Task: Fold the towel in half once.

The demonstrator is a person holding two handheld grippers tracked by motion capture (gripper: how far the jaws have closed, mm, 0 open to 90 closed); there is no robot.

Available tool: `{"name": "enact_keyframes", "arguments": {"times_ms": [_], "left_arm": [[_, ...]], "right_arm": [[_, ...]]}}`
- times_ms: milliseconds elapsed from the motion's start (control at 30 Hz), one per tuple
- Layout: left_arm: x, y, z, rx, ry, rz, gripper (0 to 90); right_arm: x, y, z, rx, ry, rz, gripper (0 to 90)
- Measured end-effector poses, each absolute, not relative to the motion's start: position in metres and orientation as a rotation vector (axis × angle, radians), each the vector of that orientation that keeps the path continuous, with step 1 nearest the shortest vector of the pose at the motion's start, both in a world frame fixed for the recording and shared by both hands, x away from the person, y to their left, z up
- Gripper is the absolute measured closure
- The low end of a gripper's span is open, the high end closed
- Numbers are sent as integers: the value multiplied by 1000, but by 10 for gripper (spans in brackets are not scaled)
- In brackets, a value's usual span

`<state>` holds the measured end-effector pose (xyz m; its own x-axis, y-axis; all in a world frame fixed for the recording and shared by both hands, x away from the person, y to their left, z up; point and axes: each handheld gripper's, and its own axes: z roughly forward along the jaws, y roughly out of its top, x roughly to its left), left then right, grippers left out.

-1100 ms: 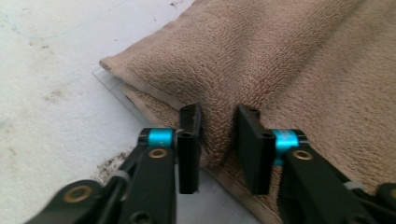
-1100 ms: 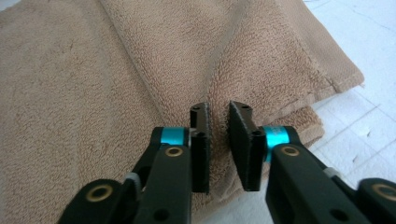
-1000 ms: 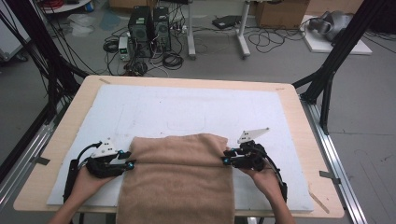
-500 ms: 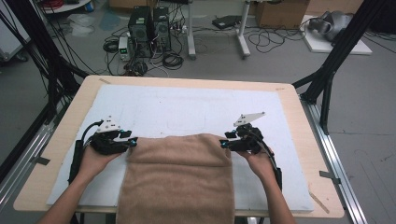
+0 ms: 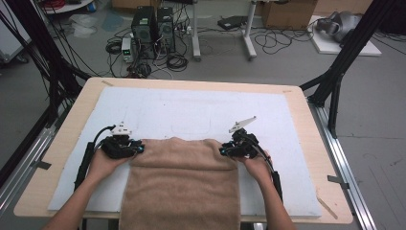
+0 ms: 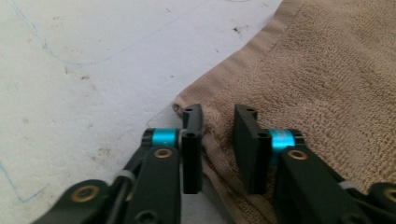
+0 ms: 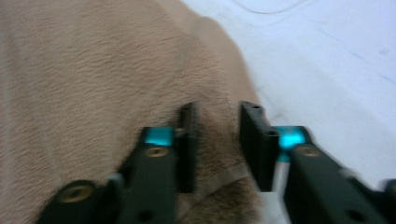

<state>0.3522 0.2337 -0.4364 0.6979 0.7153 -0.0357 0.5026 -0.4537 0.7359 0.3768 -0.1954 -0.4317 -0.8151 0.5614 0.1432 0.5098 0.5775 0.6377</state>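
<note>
A tan terry towel (image 5: 184, 184) lies flat in front of me on the white mat (image 5: 201, 112), its near end draping over the table's front edge; its far edge runs straight across, both far corners showing a woven hem band, the pile looped and slightly rumpled there

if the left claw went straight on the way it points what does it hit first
The towel: the left claw already straddles its corner, jaws apart, and more towel lies ahead, though depth is hard to judge.
</note>
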Motion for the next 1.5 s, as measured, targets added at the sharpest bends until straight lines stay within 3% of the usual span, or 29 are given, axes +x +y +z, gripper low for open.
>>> {"name": "enact_keyframes", "arguments": {"times_ms": [233, 667, 1267, 1367, 1500], "left_arm": [[349, 238, -430, 2122, 926, 367, 823], [328, 245, -411, 2093, 868, 403, 822], [247, 257, -406, 2080, 746, 370, 824], [230, 261, -409, 2112, 720, 335, 797], [226, 265, -404, 2097, 713, 328, 690]], "right_arm": [[376, -201, -426, 911, 2722, 1118, 834], [365, -216, -397, 879, 2650, 1194, 842], [285, -215, -382, 618, 2675, 1203, 840], [270, -218, -388, 583, 2721, 1224, 823], [267, -222, -386, 578, 2689, 1280, 712]]}}
